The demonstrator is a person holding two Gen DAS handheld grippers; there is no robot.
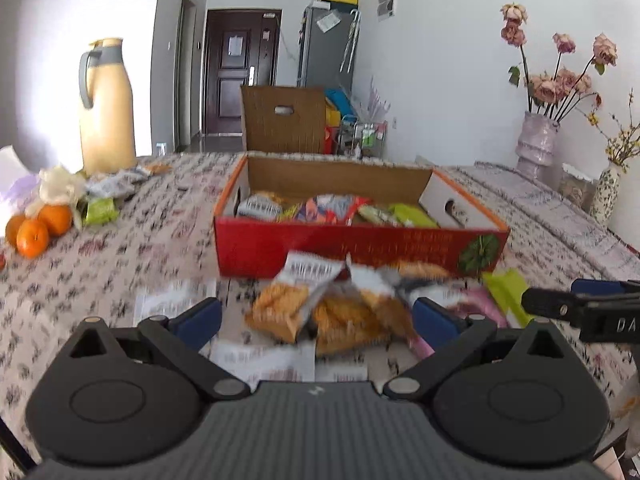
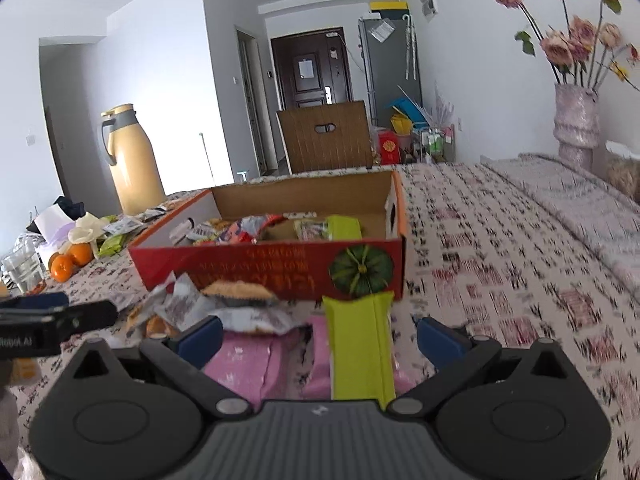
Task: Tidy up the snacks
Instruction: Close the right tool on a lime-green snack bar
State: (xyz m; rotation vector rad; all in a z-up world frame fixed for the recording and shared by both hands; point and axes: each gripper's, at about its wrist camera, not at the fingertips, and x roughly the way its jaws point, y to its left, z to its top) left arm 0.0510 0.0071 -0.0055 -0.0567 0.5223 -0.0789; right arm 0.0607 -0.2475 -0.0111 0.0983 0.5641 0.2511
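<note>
Here the snack packets (image 1: 328,312) look blurry, so their printing cannot be read. They lie crinkly on the flowery bench (image 1: 120,248), just before the red cardboard box (image 1: 352,248). The left tongs (image 1: 316,316) and right tongs (image 2: 320,338) both gape wide, holding nothing. A smooth green packet (image 2: 358,344) runs partly under the right tongs.

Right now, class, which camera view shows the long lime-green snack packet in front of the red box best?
The right wrist view: the lime-green packet lies full length between the open right gripper. The left wrist view shows only part of it, blurred.
</note>
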